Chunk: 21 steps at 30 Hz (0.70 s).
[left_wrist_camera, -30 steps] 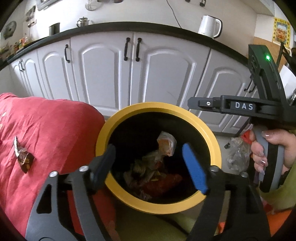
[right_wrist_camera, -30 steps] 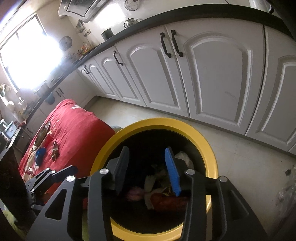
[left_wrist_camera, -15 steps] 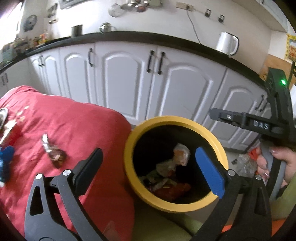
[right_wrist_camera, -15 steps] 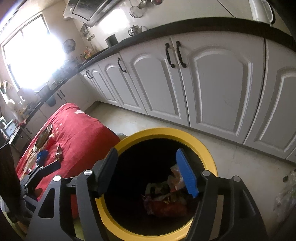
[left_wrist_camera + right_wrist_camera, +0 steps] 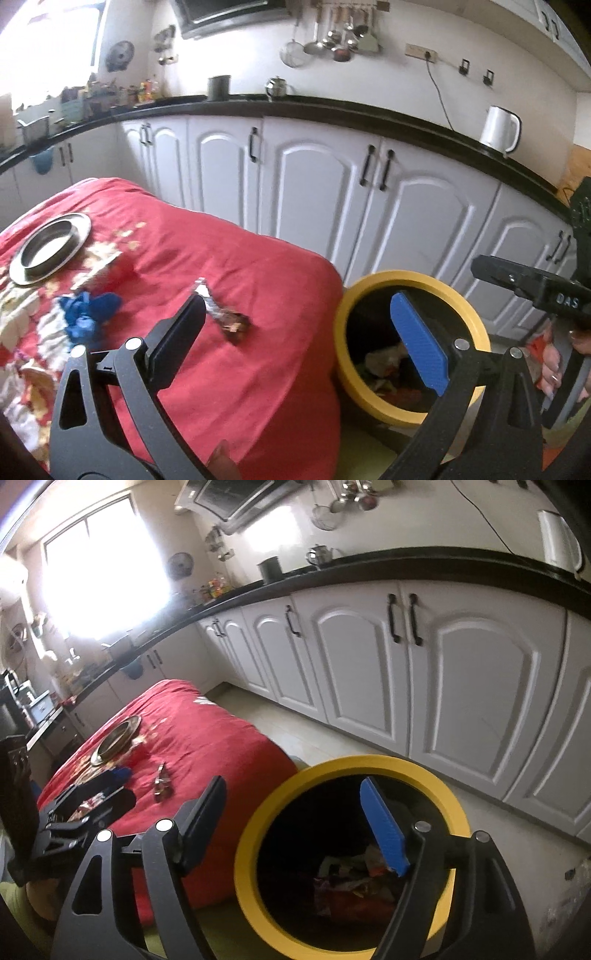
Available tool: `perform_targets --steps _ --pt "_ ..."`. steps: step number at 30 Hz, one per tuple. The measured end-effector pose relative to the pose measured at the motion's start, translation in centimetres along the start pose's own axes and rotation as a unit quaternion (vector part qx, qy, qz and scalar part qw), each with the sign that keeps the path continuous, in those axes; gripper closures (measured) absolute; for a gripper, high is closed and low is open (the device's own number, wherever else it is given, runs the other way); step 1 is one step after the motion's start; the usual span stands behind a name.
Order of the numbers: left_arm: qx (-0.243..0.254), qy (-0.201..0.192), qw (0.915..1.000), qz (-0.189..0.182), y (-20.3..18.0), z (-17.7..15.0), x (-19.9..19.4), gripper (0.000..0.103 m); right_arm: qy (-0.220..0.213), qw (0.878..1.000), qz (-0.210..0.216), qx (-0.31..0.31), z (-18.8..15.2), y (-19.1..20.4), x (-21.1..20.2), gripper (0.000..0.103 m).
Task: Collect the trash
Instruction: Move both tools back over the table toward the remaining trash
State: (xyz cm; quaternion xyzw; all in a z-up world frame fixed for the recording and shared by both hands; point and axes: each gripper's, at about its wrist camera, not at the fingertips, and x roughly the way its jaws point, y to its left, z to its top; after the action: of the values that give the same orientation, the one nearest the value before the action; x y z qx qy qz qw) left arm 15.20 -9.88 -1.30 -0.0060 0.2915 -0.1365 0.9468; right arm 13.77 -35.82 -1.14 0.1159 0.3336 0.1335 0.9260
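One yellow-rimmed bin (image 5: pixel 255 827) holding trash sits lower right; one wrapper (image 5: pixel 225 317) and one blue scrap (image 5: pixel 90 314) lie centre-left on the red cloth (image 5: pixel 258 280). Left gripper (image 5: pixel 295 343) gapes empty; right gripper (image 5: pixel 295 823) is opening, empty.

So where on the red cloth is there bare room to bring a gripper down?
Bare patch: the near right part of the red cloth, between the brown wrapper and the yellow bin; also the far strip toward the white cabinets. Crowded on the left: steel plate, blue crumpled piece, scattered scraps.
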Motion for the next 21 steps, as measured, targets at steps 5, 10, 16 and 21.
perform_targets --steps 5,10,16,21 --pt "-0.017 -0.014 0.9994 0.027 2.2 0.3 -1.3 0.011 -0.007 1.000 0.013 -0.023 0.3 2.0 -0.3 0.030" --pt "-0.036 -0.024 0.9980 0.047 4.2 0.7 -2.1 0.011 -0.012 0.999 0.023 -0.040 0.5 3.6 -0.6 0.030" --pt "-0.057 -0.033 0.9956 0.068 6.4 0.7 -3.1 0.011 -0.014 0.997 0.039 -0.063 0.8 5.9 -0.5 0.030" --pt "-0.074 -0.035 0.9930 0.085 8.1 0.6 -3.6 0.011 -0.008 0.995 0.053 -0.086 0.7 7.9 0.0 0.030"
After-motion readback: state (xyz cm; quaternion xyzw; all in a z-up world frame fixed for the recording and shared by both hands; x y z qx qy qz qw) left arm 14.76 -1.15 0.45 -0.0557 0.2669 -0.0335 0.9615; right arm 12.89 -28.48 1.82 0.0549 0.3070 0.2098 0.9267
